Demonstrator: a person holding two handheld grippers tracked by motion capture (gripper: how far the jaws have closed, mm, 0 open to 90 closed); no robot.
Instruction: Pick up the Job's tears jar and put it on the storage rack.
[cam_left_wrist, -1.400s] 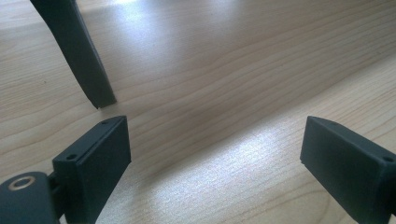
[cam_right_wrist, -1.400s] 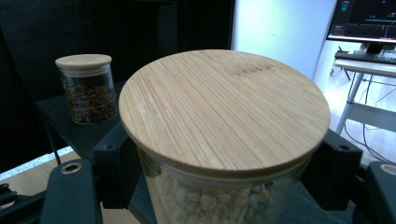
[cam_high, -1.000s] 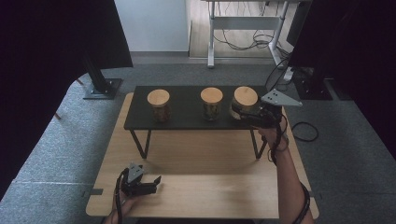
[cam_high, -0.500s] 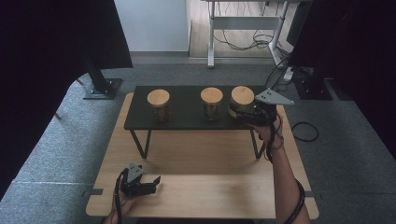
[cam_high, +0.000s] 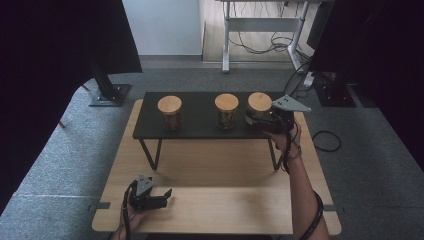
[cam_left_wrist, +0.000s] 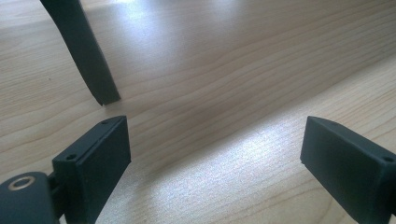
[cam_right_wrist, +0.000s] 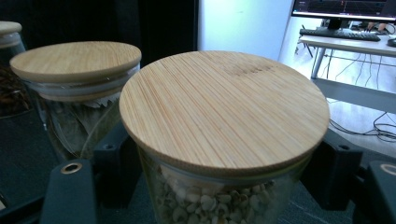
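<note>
my right gripper (cam_high: 262, 121) is clamped on the bean jar (cam_right_wrist: 224, 140), which stands upright at 12 o'clock from me; next jar (cam_right_wrist: 74, 88) sits at 9. left gripper (cam_high: 159, 199) idle, jaws apart

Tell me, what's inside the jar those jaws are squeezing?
Through the glass of the jar you can see small pale beans or seeds. The round wooden lid covers the top, and the lower part is out of frame.

Grey carpet (cam_high: 60, 165) surrounds a light wooden table (cam_high: 220, 200). Black curtains (cam_high: 45, 60) flank a white wall (cam_high: 165, 25); a metal-legged desk (cam_high: 262, 22) stands behind.
</note>
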